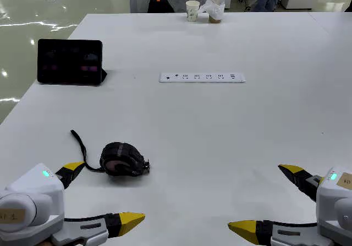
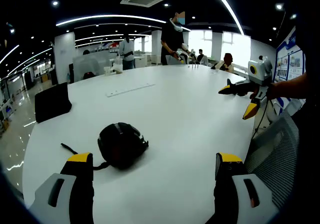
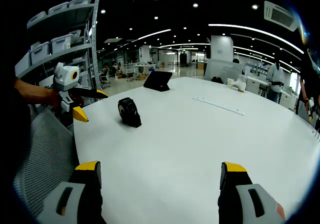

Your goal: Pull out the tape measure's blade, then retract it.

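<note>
1. Tape measure (image 1: pixel 124 159) sits lower left in head view on white table (image 1: pixel 220 119). Strap (image 1: pixel 78 143) trails up-left, no blade out.
2. Left gripper (image 1: pixel 108 191): jaws spread wide, empty, just below the case.
3. Right gripper (image 1: pixel 258 196): lower right, jaws spread, empty, well apart from it.
4. Step looks like the 1st grasp. Left should clamp the case squarely and miss the strap, then right pinches the hook, likely at the case's right end.

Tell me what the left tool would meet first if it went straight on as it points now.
Most likely the tape measure: it lies ahead of the left tool, within the span of its open jaws but left of centre, so contact could be glancing.
</note>
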A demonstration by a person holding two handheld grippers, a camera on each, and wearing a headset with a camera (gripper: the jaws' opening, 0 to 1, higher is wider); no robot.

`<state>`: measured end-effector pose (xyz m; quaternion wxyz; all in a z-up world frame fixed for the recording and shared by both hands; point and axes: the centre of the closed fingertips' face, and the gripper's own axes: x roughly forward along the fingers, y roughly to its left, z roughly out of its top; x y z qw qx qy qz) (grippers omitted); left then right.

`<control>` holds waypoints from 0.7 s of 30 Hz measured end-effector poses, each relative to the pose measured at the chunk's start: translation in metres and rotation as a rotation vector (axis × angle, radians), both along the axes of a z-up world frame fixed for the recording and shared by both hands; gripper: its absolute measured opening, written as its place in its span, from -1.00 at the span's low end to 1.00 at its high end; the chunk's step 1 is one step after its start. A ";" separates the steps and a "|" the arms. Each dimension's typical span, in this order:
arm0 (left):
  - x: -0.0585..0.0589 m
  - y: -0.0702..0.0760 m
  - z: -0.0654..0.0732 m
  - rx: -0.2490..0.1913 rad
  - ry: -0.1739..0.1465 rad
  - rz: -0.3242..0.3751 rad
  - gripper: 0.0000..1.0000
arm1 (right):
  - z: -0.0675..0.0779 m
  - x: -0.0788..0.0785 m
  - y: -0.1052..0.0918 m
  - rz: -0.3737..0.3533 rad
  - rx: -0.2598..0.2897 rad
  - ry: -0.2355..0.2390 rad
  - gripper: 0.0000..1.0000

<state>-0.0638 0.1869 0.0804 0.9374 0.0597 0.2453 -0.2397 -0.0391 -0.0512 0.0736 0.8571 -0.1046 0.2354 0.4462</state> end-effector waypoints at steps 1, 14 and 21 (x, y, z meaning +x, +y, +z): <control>0.000 0.000 0.000 0.000 0.000 0.000 0.98 | 0.000 0.000 0.000 0.000 -0.001 0.000 0.98; 0.000 0.000 0.001 0.002 -0.002 -0.003 0.98 | 0.000 -0.002 0.001 0.008 0.000 0.008 0.98; -0.001 -0.001 0.000 0.006 -0.002 -0.008 0.98 | 0.000 -0.002 0.001 0.013 -0.002 0.004 0.98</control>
